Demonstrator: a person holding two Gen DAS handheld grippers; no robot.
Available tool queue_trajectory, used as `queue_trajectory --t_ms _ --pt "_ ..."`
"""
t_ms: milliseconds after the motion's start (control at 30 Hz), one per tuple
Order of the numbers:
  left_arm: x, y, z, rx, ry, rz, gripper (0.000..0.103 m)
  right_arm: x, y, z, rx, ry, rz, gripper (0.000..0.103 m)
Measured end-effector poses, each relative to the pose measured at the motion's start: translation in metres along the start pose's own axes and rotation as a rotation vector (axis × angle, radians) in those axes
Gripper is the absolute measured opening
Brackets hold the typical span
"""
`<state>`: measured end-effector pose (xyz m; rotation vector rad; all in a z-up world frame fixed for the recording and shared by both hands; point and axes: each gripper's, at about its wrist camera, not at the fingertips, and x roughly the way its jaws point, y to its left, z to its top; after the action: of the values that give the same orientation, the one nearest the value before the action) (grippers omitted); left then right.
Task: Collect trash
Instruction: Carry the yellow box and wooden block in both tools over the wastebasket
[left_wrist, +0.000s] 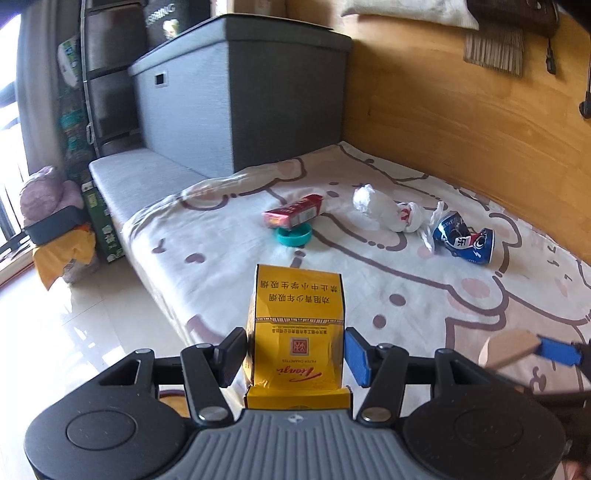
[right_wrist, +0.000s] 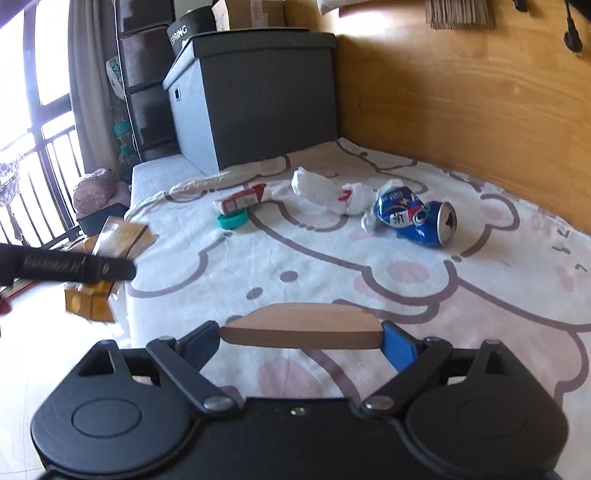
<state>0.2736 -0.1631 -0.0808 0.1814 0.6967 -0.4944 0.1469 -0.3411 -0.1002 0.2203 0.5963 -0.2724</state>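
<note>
My left gripper (left_wrist: 295, 354) is shut on a yellow cigarette pack (left_wrist: 298, 325), held above the bed's near edge; the pack also shows at the left of the right wrist view (right_wrist: 122, 236). My right gripper (right_wrist: 301, 332) is shut on a flat wooden piece (right_wrist: 301, 325), which also shows in the left wrist view (left_wrist: 509, 349). On the bed lie a red cigarette pack (left_wrist: 293, 214), a teal lid (left_wrist: 294, 236), a crumpled white plastic bag (left_wrist: 388, 210) and a crushed blue can (left_wrist: 463, 240).
The bed has a cartoon-print sheet (left_wrist: 369, 295) and a wooden wall (left_wrist: 461, 122) behind it. A grey storage box (left_wrist: 240, 99) stands at the far end. Drawers, bags and boxes crowd the tiled floor (left_wrist: 74, 332) at left.
</note>
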Motion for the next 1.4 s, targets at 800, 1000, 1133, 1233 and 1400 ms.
queue_trajectory --t_ms 800,1000,1133,1233,1400 --pt "-0.069 0.083 -0.073 -0.171 -0.011 0.132 0.058 -0.012 0.072 0.005 -0.102 0.021 0.061 0.093" --pt "-0.076 0.111 -0.089 -0.216 -0.006 0.164 0.057 -0.005 0.100 -0.002 -0.143 0.038 0.094 0.093" --pt "-0.079 0.130 -0.100 -0.246 0.001 0.188 0.058 0.000 0.123 -0.006 -0.174 0.045 0.127 0.093" --pt "-0.081 0.145 -0.110 -0.272 0.007 0.206 0.057 0.004 0.142 -0.009 -0.199 0.054 0.156 0.093" --pt "-0.079 0.172 -0.128 -0.315 0.031 0.235 0.058 0.014 0.180 -0.020 -0.251 0.075 0.220 0.093"
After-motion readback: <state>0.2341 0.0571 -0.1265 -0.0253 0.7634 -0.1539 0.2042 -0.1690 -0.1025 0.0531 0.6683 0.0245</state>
